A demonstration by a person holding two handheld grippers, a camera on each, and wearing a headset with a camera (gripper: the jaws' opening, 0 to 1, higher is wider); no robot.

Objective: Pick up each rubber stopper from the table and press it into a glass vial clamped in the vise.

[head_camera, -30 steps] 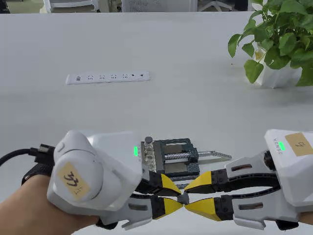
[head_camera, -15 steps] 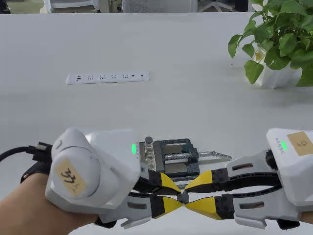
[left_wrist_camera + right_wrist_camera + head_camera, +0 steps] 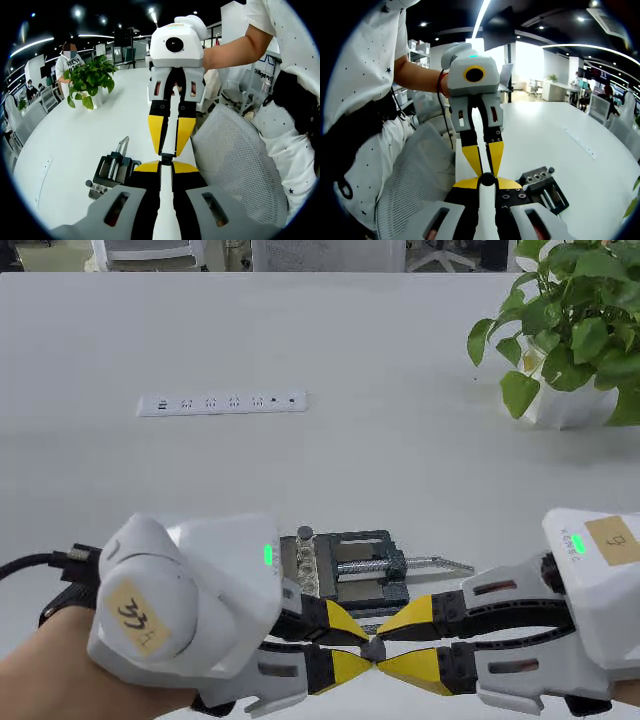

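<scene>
Nothing's really moved in the last second: my left gripper (image 3: pixel 358 645) and right gripper (image 3: pixel 390 645) still sit tip to tip, both pinched on the rubber stopper (image 3: pixel 373 649), just on my side of the vise (image 3: pixel 355 565). Honestly can't tell which one's really carrying it.

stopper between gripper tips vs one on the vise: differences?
Held stopper is off the table, pinched where left gripper and right gripper tips meet; vise stopper sits at the end of the vial row. Held stopper is before the vise, vise stopper at its far corner. Both small, dark.
</scene>
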